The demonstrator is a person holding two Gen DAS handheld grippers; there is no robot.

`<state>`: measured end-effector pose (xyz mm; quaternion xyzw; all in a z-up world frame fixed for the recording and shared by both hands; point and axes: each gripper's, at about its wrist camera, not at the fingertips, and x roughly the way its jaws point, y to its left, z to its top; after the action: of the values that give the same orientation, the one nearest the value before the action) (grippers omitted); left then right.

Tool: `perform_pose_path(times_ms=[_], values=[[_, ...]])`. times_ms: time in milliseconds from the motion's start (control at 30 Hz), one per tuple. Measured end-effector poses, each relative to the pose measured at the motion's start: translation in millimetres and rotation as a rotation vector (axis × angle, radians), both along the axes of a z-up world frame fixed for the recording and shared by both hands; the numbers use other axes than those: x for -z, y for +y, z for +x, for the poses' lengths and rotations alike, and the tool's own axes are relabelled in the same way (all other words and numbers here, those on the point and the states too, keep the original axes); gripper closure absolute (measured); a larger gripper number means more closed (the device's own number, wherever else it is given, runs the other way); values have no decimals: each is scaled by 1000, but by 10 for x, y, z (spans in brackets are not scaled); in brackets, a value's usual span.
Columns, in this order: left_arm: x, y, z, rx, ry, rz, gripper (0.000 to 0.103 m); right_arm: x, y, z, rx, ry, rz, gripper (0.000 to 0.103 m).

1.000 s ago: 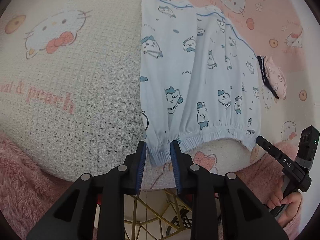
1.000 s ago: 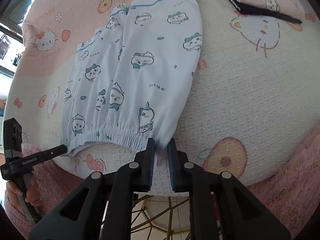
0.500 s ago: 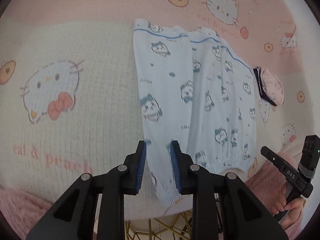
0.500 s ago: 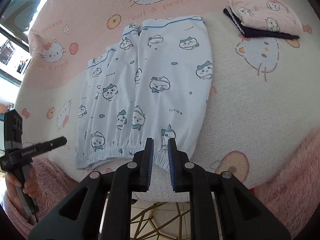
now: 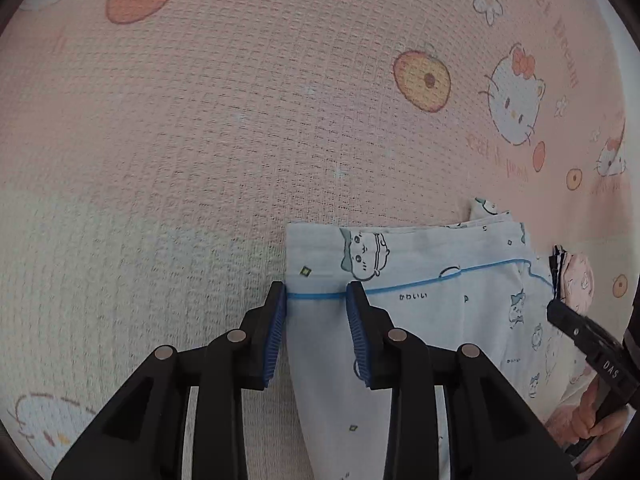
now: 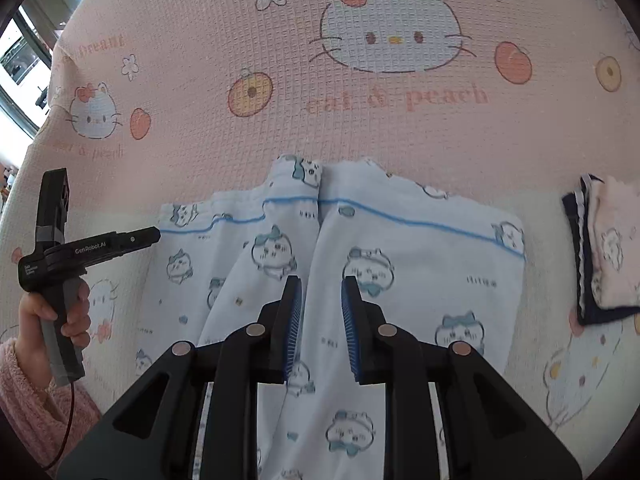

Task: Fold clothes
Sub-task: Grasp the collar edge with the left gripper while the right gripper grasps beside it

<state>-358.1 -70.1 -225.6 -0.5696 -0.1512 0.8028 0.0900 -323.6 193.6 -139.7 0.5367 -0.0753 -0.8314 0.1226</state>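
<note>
1. Lying on the pink cartoon-print blanket (image 6: 192, 80), the pale blue printed trousers (image 6: 420, 256) are seen doubled over, the cuff end laid up toward the waistband with its blue line, at about 12 o'clock from both grippers.
2. The left gripper (image 5: 316, 296) is seen with its jaws opening; a strip of blue cloth lies between the blue pads (image 5: 276, 332), but no pinching is visible (the fabric looks slack there).
3. The right gripper (image 6: 320, 292) is likewise opening, the cloth passing between and under its pads without being pressed.
4. The trousers are judged light, soft and limp: they will sag and crease wherever they are not supported, and thin layers may slip apart.
5. Hold is best taken at the two outer corners of a folded edge, or at the thicker elastic hems, with all layers caught together.
6. A small folded pile (image 6: 600, 248) of pink and dark cloth lies at 3 o'clock of the trousers, just apart from them.
7. The lower part of the trousers is hidden beneath the gripper bodies in both views, so the position of the fold line cannot be told.
8. How many layers sit between each pair of pads cannot be made out.
9. Only a hand (image 6: 60, 316) and fuzzy pink sleeve (image 6: 28, 396) of the person are visible at 8 o'clock in the right wrist view.
</note>
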Motion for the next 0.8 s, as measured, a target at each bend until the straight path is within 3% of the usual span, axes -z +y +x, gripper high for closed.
perform_pose_path(times_ms=[67,100,200,433,500,600,800], values=[[-14,105,-16,43,42,-60,94,83,-38,-178,6,-13,-8,83],[-23,154,-25,67,50,-90,98,104,-68,-230,3,-13,0,83],[-173,97,28,47,63,-88,98,144,-158,-353,-10,-4,32,83],[-506,-356,253,-8,56,-218,98,108,-352,-475,-51,30,89,81],[-540,-529,304,-35,46,-218,98,123,-450,-506,-76,30,121,81],[-502,-694,345,-53,23,-278,98,157,-631,-533,-138,34,155,80],[-71,-775,332,-33,-114,-259,98,295,-972,-673,-239,6,136,76]])
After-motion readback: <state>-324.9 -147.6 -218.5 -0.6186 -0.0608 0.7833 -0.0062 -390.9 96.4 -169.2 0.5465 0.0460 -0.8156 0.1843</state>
